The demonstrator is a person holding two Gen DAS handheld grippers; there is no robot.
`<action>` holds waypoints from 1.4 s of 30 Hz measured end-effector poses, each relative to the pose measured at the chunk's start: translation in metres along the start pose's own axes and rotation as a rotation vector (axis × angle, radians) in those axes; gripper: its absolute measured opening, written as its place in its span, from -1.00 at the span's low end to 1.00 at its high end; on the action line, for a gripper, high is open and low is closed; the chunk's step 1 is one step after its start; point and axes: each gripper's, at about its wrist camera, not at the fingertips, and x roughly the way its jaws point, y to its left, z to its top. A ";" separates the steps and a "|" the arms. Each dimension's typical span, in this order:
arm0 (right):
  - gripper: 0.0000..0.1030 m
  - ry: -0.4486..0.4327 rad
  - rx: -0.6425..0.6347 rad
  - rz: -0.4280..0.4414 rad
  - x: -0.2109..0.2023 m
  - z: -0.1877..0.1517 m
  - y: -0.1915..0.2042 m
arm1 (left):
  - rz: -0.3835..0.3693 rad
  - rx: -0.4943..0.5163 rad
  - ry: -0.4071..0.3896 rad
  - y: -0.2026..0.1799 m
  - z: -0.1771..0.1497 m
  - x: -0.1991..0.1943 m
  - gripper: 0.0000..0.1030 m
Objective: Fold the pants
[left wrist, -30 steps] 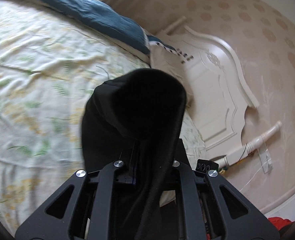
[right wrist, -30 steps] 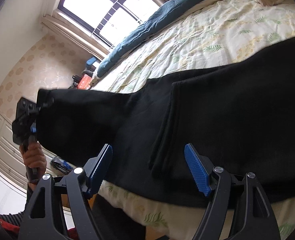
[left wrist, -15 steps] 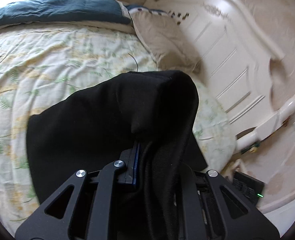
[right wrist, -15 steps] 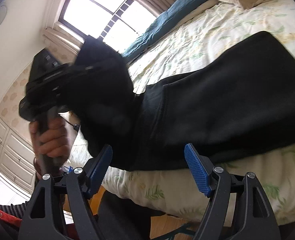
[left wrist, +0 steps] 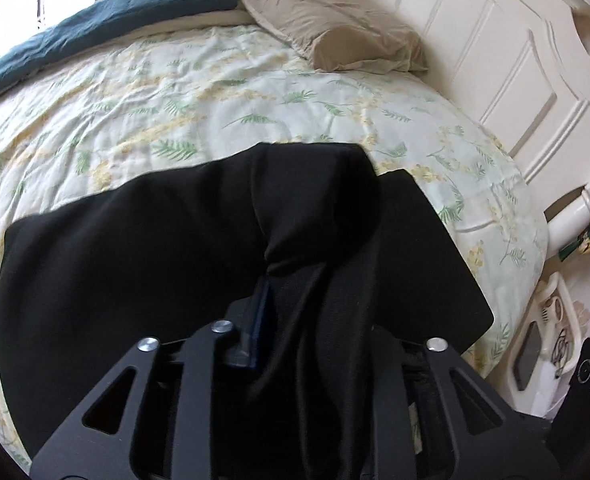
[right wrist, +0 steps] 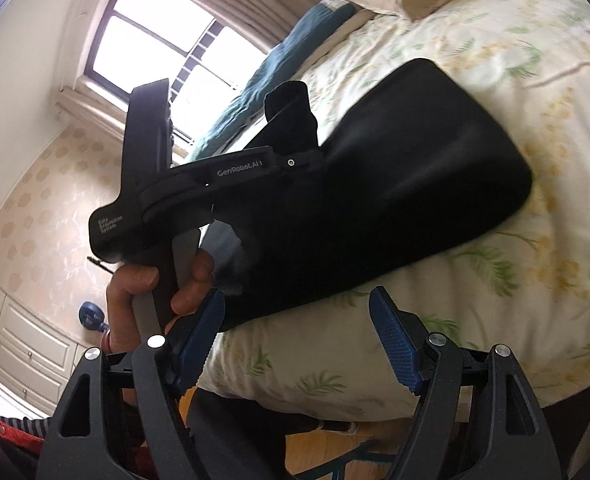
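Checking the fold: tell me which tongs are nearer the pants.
Left. The left tongs have the black pants draped between their jaws, which have just been opening. The right tongs stand open at the bed's edge, clear of the cloth.

Left wrist view close over black pants, facing headboard, right view perhaps lower, windowward, both sharing bed.

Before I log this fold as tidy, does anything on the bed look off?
The black pants lie flat, but their folded-over end stays bunched in a hump over the left gripper, whose jaws have just been opening with cloth between them. The right gripper hangs open, empty.
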 end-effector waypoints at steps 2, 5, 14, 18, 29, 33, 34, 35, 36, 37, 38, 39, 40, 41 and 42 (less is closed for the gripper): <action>0.43 -0.007 0.008 -0.009 -0.005 -0.001 -0.002 | -0.014 0.027 -0.019 -0.007 0.000 -0.002 -0.04; 0.43 -0.021 0.010 -0.025 -0.015 -0.005 -0.006 | -0.046 0.051 -0.073 -0.015 -0.003 -0.014 0.27; 0.43 -0.098 -0.037 -0.043 -0.044 0.028 0.007 | -0.034 0.046 -0.249 0.021 -0.028 -0.095 0.84; 0.44 -0.083 -0.065 -0.028 -0.033 0.060 0.008 | 0.048 -0.044 -0.289 0.079 -0.051 -0.121 0.84; 0.46 0.077 -0.070 -0.107 0.051 0.102 -0.010 | 0.158 -0.266 -0.212 0.184 -0.122 -0.127 0.84; 0.48 0.126 -0.032 0.006 0.058 0.099 -0.009 | 0.160 -0.295 -0.200 0.195 -0.136 -0.126 0.84; 0.48 0.143 -0.035 0.021 0.062 0.097 -0.007 | 0.155 -0.305 -0.197 0.198 -0.138 -0.124 0.84; 0.45 0.152 -0.039 0.025 0.067 0.098 -0.007 | 0.149 -0.313 -0.193 0.200 -0.140 -0.123 0.84; 0.38 0.163 -0.050 0.020 0.072 0.096 -0.006 | 0.144 -0.319 -0.190 0.200 -0.140 -0.122 0.84; 0.03 0.171 -0.058 0.004 0.076 0.096 -0.005 | 0.136 -0.327 -0.187 0.202 -0.142 -0.120 0.84; -0.13 0.195 -0.065 -0.013 0.081 0.095 -0.004 | 0.129 -0.335 -0.183 0.203 -0.143 -0.118 0.84; -0.41 0.205 -0.066 -0.012 0.083 0.093 -0.003 | 0.119 -0.344 -0.180 0.204 -0.145 -0.117 0.84; -0.63 0.217 -0.071 -0.013 0.086 0.093 -0.002 | 0.109 -0.353 -0.174 0.205 -0.146 -0.115 0.84; -0.66 0.224 -0.080 -0.019 0.087 0.091 0.000 | 0.105 -0.358 -0.170 0.205 -0.146 -0.114 0.84; -0.71 0.220 -0.081 -0.018 0.086 0.093 0.002 | 0.102 -0.362 -0.169 0.206 -0.146 -0.113 0.84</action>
